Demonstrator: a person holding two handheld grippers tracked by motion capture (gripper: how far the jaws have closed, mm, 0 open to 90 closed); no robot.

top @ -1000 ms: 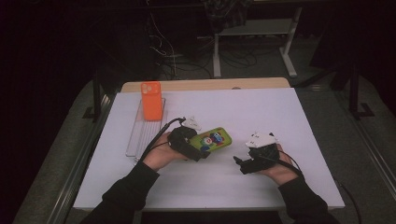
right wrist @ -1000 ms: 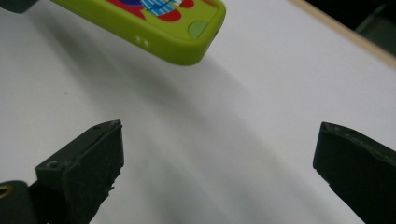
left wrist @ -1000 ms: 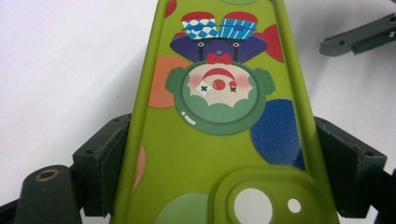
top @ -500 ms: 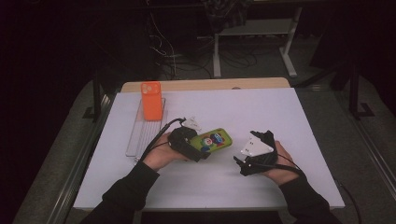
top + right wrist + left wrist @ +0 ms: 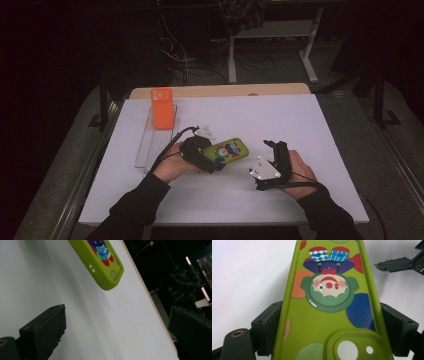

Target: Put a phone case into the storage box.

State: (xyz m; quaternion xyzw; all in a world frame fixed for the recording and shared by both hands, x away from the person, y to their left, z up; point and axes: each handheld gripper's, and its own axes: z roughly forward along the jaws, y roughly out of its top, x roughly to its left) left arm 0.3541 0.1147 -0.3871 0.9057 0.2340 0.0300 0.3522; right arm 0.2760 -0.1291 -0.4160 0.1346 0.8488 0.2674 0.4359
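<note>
A green phone case with a cartoon clown print is held just above the white table, near its middle. My left gripper is shut on the case's camera end. In the left gripper view both pads press on the long edges of the case, with the gripper centred on it. My right gripper stands open a little to the right of the case, apart from it. In the right gripper view the open gripper has nothing between its jaws, and the case's far end hangs ahead.
An orange phone case stands upright at the far end of a clear ribbed tray on the left of the white table. The other gripper's jaws show at the top right of the left gripper view. Dark floor and cables lie beyond the table.
The right gripper has turned in the hand, so its jaws now point away from the person, and it has shifted slightly. The left gripper and the green case have stayed put.
</note>
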